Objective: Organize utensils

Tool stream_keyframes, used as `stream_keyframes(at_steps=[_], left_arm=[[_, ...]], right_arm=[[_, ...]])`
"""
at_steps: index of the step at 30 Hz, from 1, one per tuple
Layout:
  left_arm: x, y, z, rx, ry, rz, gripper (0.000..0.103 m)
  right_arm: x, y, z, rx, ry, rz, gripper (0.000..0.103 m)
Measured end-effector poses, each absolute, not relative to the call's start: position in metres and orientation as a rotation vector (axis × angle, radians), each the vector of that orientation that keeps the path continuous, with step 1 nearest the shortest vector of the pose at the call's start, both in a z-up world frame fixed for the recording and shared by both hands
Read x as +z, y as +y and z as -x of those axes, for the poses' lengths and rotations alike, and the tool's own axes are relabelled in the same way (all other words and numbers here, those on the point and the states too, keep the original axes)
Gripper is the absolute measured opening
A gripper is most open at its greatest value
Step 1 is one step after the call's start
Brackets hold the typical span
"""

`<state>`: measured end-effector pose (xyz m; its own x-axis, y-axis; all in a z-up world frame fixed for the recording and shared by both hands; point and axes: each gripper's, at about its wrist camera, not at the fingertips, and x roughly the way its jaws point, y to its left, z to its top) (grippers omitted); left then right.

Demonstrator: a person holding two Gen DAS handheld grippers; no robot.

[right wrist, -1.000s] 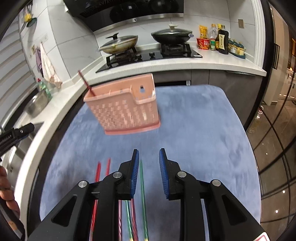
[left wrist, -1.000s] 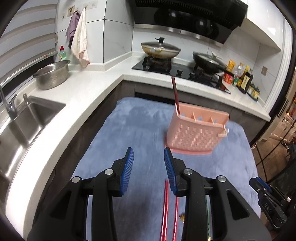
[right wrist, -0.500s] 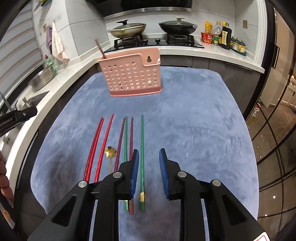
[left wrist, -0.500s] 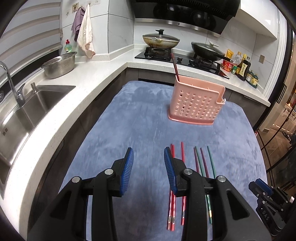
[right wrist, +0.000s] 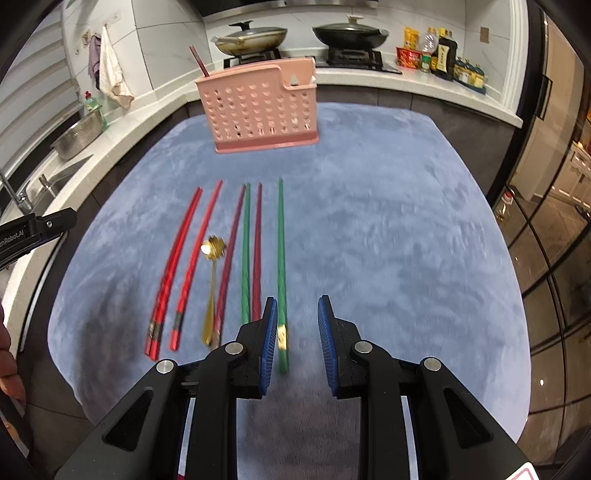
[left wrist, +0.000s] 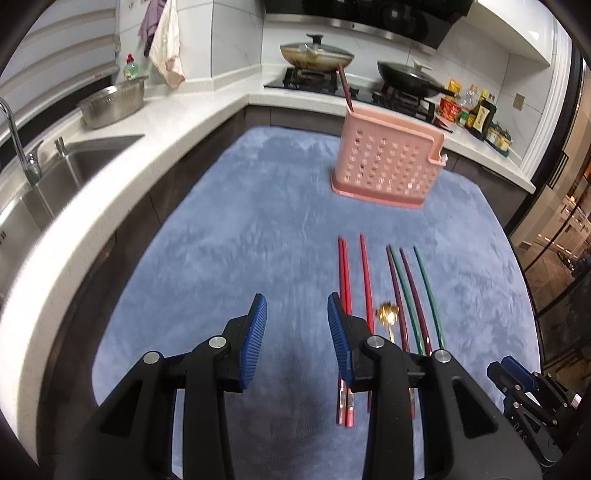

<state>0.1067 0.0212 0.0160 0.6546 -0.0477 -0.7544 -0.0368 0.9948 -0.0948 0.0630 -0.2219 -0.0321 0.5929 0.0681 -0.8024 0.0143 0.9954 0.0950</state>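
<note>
At the left edge of the right wrist view, white lettering ending "enRobot.AI" runs along the black body of the left tool (right wrist: 37,230). Low right in the left wrist view, "DAS" shows on the right tool (left wrist: 524,391).

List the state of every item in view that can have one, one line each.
Left tool: open, empty, above the mat.
Right tool: open, empty.
Pink utensil holder: upright, one dark red chopstick leaning inside.
Red chopsticks: three, lying flat on the blue mat.
Green chopsticks: two, lying flat.
Dark red chopsticks: two, lying flat.
Gold spoon: lying flat, bowl toward the holder.
Frying pans: lidded, on the stove.
</note>
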Motion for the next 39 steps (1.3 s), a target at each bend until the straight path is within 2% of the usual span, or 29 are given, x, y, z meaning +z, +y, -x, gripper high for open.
stream_keyframes(at_steps=[12,26,29,33,37,39], left_arm=[[-0.021,0.018,-0.093,-0.054,0.933,0.074,0.033],[-0.048,0.012,-0.088,-0.074,0.995,0.047,0.033],[-0.051,0.01,-0.087,-0.08,1.002,0.045,0.033],[-0.057,0.007,-0.086,-0.093,1.016,0.038,0.033],[-0.063,0.003,-0.085,-0.107,1.026,0.038,0.041],[-0.065,0.001,-0.085,-0.113,1.033,0.038,0.042]], right_arm=[[-0.069,-0.208,-0.056,0.017,0.989,-0.105,0.023],[-0.086,-0.206,-0.067,0.007,1.008,-0.122,0.023],[-0.09,-0.206,-0.069,0.012,1.016,-0.128,0.02],[-0.096,-0.208,-0.069,0.011,1.025,-0.132,0.012],[-0.096,-0.21,-0.068,0.009,1.024,-0.138,0.008],[-0.096,-0.21,-0.067,0.008,1.023,-0.139,0.008]])
